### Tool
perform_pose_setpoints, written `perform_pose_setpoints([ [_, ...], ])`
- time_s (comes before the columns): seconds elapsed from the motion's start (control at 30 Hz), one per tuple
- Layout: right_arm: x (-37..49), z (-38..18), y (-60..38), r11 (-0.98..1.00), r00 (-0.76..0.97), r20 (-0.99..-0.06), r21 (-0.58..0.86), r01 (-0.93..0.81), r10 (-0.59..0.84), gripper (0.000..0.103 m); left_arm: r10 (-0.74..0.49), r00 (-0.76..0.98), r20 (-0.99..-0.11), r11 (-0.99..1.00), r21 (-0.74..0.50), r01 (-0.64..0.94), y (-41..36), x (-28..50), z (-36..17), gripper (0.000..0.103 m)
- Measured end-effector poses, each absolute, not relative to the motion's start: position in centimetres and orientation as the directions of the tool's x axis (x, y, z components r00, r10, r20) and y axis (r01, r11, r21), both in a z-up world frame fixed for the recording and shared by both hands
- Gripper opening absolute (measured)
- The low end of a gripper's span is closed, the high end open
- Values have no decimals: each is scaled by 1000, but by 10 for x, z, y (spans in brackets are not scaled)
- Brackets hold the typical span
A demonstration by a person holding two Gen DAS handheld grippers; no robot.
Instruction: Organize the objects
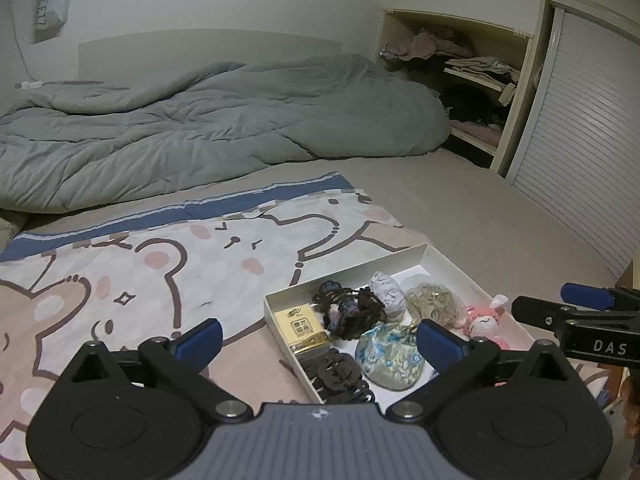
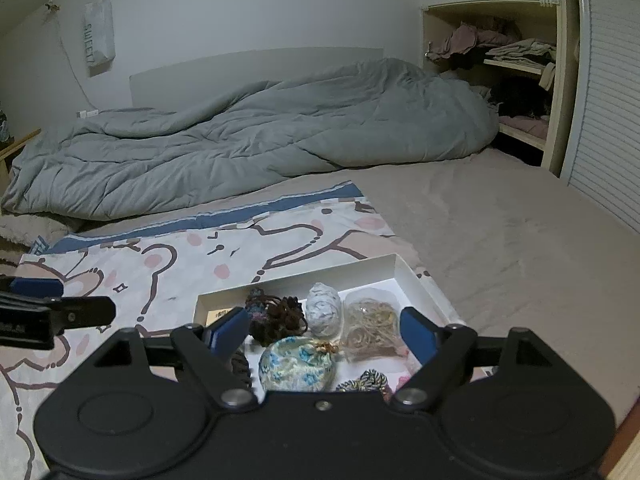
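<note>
A shallow white box lies on a cartoon-bear cloth on the bed. In it are a yellow packet, dark hair ties, a white-blue cloth roll, a bag of tan rubber bands, a blue floral pouch, black scrunchies and a pink knitted doll. My left gripper is open over the box's near left end. My right gripper is open above the pouch and also shows in the left wrist view.
A rumpled grey duvet lies across the bed's far side. Open shelves with folded clothes and a slatted sliding door stand at the right. A beige sheet covers the bed right of the box.
</note>
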State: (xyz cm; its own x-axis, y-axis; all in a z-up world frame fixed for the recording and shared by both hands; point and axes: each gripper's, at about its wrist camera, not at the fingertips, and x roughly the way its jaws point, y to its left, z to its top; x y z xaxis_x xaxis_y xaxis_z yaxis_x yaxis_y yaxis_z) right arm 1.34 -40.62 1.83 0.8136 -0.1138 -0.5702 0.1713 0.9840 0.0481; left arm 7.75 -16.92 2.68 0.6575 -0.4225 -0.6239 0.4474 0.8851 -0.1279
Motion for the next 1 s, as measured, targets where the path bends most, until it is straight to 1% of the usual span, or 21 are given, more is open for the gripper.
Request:
perform_pose_setpoints([
  [0.07,9,18,-405,984,813,-571,44,171,-116,89,-413,662,-625,891,-125,438,-166,74,25,103],
  [0.3,-5,13,-402,985,807,-578,33,172,-121,97,-346,667,-660,919,-94,384,-155,69,14,103],
  [0.5,-12,8,-402,984,802,-584,28,176,-127,103,-339,647,-683,924,-113,364,-147,68,3,103],
  [0.7,-17,1,-401,984,792,-597,20,176,-129,103,-330,667,-668,927,-95,363,-145,59,4,103],
  [1.0,-20,-6,-396,986,774,-621,10,166,-124,103,-329,666,-669,925,-88,369,-146,51,1,103],
])
